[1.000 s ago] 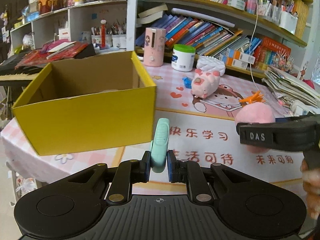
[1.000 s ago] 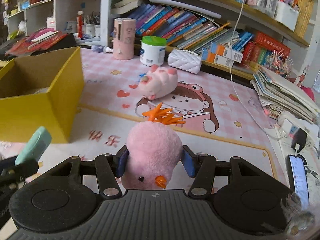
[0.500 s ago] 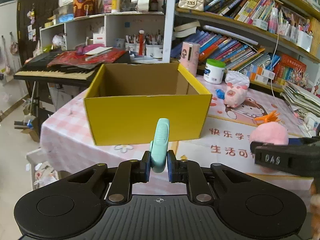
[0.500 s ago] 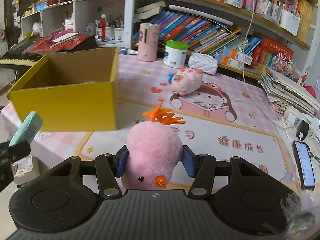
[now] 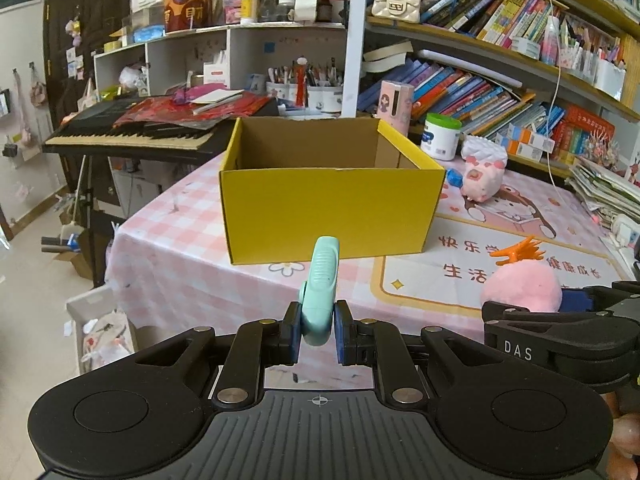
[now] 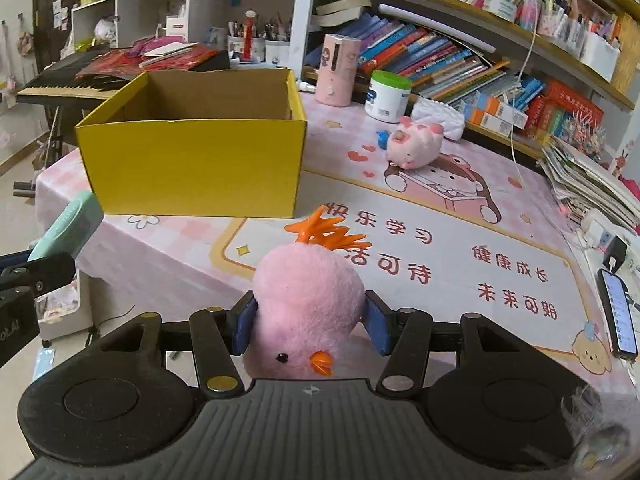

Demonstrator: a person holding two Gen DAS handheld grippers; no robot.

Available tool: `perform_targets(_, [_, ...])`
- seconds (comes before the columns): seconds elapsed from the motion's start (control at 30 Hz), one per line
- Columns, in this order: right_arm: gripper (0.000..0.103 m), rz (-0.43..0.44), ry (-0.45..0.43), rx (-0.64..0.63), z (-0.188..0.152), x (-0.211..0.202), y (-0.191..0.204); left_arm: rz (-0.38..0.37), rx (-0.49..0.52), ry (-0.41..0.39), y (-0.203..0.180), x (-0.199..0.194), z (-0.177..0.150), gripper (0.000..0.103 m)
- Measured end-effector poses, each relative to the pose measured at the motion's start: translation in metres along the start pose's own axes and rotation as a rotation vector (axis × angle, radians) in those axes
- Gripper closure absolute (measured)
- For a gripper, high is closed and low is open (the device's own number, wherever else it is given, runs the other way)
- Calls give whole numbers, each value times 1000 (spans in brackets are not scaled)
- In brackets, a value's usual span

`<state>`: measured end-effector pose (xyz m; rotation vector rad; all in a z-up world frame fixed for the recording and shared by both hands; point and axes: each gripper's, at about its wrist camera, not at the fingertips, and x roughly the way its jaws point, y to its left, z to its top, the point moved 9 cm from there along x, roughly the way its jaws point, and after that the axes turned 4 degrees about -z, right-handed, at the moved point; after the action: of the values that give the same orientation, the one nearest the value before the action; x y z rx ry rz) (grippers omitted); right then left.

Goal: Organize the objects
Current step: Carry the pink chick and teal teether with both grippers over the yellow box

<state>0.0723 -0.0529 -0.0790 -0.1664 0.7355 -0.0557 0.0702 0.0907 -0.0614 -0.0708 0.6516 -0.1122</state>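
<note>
My left gripper is shut on a mint green clip, held upright in front of the table's near edge. An open yellow cardboard box stands on the table beyond it. My right gripper is shut on a pink plush chick with an orange crest, held above the table's front part. The box is to its upper left. The clip also shows at the left edge of the right wrist view. The chick shows at the right of the left wrist view.
A pink pig plush, a white jar with a green lid and a pink cylinder stand at the back. A phone and paper stacks lie right. A keyboard stands left of the table.
Both grippers have pulled back and away from the table with their objects still held. The yellow box now looks smaller and farther off.
</note>
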Motion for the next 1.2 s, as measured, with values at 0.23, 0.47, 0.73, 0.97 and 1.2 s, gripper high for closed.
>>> perform_targets(0.23, [51,-9,0,5,2,-1,0,0,-5,-6,3,1,2,88])
perform_targets(0.47, [51,-22,5,14,2,1,-5,-17,3,-7,1,4,5,88])
perform_targets(0.73, [51,-36,14,28,2,4,-11,-34,12,-5,-4,8,6,88])
perform_targets(0.97, [51,-40,20,29,2,6,-13,-35,11,-4,-5,9,7,88])
perform_targets(1.2, [51,-39,28,29,0,7,-12,-32,12,-2,-4,10,6,88])
